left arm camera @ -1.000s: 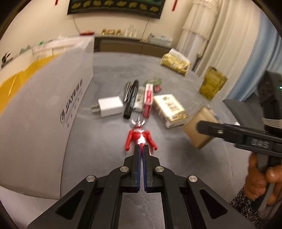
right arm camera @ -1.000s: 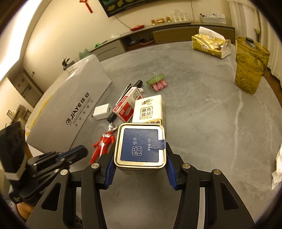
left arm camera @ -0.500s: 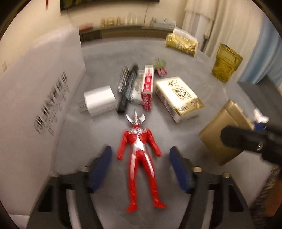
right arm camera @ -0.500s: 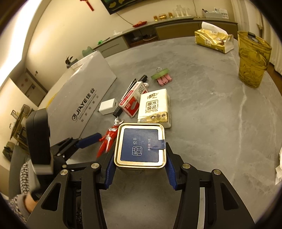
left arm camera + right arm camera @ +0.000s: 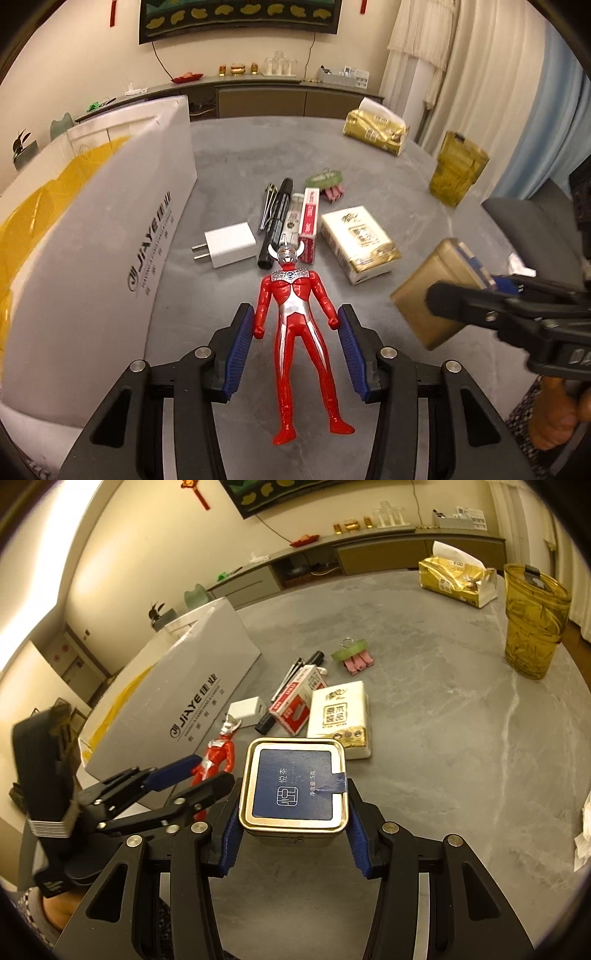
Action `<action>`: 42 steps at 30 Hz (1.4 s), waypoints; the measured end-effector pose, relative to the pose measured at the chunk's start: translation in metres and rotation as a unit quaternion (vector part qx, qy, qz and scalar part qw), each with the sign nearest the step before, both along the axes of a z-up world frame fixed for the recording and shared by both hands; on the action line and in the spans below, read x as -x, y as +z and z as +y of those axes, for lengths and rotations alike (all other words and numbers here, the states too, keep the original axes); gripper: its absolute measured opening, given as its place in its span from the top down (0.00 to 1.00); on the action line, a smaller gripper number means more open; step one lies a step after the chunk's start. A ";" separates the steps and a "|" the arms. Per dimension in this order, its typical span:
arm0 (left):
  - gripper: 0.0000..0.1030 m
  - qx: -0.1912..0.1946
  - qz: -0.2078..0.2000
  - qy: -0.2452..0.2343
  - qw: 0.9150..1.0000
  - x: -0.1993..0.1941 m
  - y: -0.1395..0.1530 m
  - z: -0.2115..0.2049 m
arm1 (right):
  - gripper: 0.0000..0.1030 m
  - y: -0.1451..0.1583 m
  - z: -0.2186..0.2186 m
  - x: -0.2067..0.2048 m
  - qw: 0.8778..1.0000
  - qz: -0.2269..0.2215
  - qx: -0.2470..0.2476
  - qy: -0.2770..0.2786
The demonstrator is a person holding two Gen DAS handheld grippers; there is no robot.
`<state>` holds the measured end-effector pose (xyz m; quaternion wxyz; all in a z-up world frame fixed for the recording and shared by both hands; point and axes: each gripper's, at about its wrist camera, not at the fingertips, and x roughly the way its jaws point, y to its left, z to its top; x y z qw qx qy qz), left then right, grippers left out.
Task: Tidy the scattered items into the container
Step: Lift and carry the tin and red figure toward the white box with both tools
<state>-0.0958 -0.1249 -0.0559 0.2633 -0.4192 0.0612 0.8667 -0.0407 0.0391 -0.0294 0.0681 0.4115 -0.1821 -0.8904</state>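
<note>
My left claw (image 5: 295, 347) gapes astride the red plastic hero figure (image 5: 301, 325), flat on the grey marbled tabletop (image 5: 443, 709). Right claw (image 5: 293, 834) clamps the gold square tin (image 5: 293, 788); white cardboard box (image 5: 92, 236) alongside, beige-walled room.

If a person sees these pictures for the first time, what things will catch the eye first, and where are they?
The bright red toy figure lies face up on the grey table, between the open fingers of the left gripper. The right gripper is clamped on a gold tin with a blue lid, held above the table. A big white box stands at the left.
</note>
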 end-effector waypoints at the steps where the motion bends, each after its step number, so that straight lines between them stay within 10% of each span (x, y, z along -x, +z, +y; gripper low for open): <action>1: 0.53 -0.002 0.002 0.001 1.000 -0.001 0.004 -0.001 | 0.50 0.002 -0.002 0.000 1.000 0.003 -0.001 0.002; 42: 0.53 -0.115 0.060 0.051 0.990 -0.019 0.118 -0.106 | 0.50 0.092 -0.089 -0.009 0.994 0.078 -0.059 0.051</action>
